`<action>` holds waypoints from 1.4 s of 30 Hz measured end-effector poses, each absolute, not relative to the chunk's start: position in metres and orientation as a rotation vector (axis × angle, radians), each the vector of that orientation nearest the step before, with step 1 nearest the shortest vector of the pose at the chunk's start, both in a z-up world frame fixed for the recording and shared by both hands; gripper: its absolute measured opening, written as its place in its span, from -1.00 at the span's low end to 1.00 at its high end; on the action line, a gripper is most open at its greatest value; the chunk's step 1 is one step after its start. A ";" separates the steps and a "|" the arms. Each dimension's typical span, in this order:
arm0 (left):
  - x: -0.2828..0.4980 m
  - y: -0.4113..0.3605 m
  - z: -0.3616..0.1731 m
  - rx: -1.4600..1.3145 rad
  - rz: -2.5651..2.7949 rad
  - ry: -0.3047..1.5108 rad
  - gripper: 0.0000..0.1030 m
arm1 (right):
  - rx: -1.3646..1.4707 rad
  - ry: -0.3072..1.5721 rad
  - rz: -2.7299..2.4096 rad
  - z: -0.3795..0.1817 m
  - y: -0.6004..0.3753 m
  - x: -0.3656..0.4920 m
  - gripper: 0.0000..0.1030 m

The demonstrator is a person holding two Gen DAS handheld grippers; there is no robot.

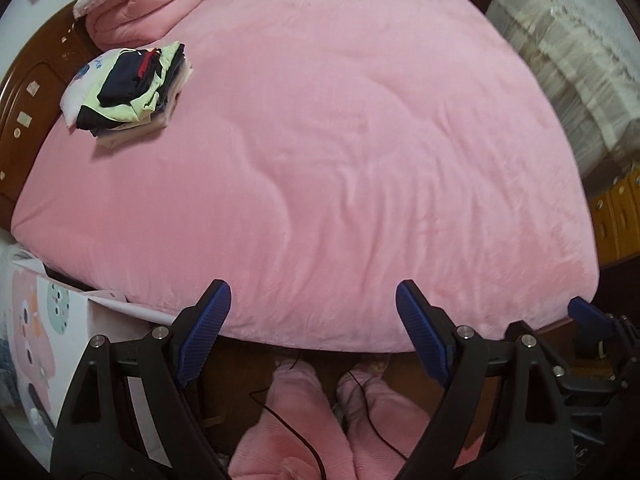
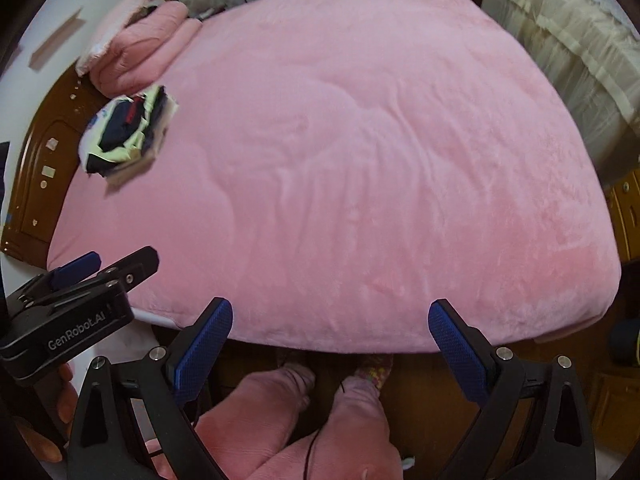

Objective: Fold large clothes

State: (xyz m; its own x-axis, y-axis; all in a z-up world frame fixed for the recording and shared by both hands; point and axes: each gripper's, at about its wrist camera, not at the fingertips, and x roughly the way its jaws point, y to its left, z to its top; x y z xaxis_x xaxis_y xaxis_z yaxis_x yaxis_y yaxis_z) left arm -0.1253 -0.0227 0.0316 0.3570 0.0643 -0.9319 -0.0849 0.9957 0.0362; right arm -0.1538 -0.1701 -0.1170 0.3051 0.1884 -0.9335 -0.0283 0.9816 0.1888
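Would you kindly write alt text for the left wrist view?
The open, empty left gripper points down over the near edge of a pink-covered bed. A stack of folded clothes sits at the far left beside a folded pink quilt; the person's pink-trousered legs show below.

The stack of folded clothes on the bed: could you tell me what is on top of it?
A dark navy piece with red trim tops the stack; pale green and white layers show below. Lower garments are mostly covered.

A pink-covered bed (image 1: pixel 340 140) with a dark wooden headboard (image 1: pixel 24 120) beside pale curtains (image 1: pixel 560 60).
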 end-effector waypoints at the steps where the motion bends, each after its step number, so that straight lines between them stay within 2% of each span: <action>1: -0.125 -0.019 0.036 -0.031 0.095 1.200 0.61 | 0.132 1.235 0.137 -0.110 -0.171 -0.155 0.93; 9: -0.147 0.002 0.063 -0.045 0.123 1.131 0.61 | 0.105 1.155 0.083 -0.042 -0.128 -0.160 0.95; 16: -0.148 0.014 0.082 0.009 0.102 1.014 0.61 | 0.081 1.125 0.055 -0.023 -0.104 -0.163 0.97; 24: -0.145 0.021 0.067 0.008 0.078 1.087 0.61 | 0.046 1.083 0.031 -0.009 -0.080 -0.174 0.99; 32: -0.144 0.027 0.060 0.018 0.062 1.076 0.63 | 0.060 1.073 0.006 -0.005 -0.076 -0.180 0.99; 38: -0.144 0.025 0.059 0.026 0.063 1.073 0.72 | 0.049 1.066 0.012 -0.003 -0.075 -0.177 0.99; 40: -0.144 0.023 0.059 0.025 0.067 1.076 0.80 | 0.052 1.063 0.009 -0.003 -0.077 -0.176 0.99; 42: -0.142 0.025 0.058 0.020 0.073 1.085 0.96 | 0.057 1.063 0.003 -0.003 -0.077 -0.175 0.99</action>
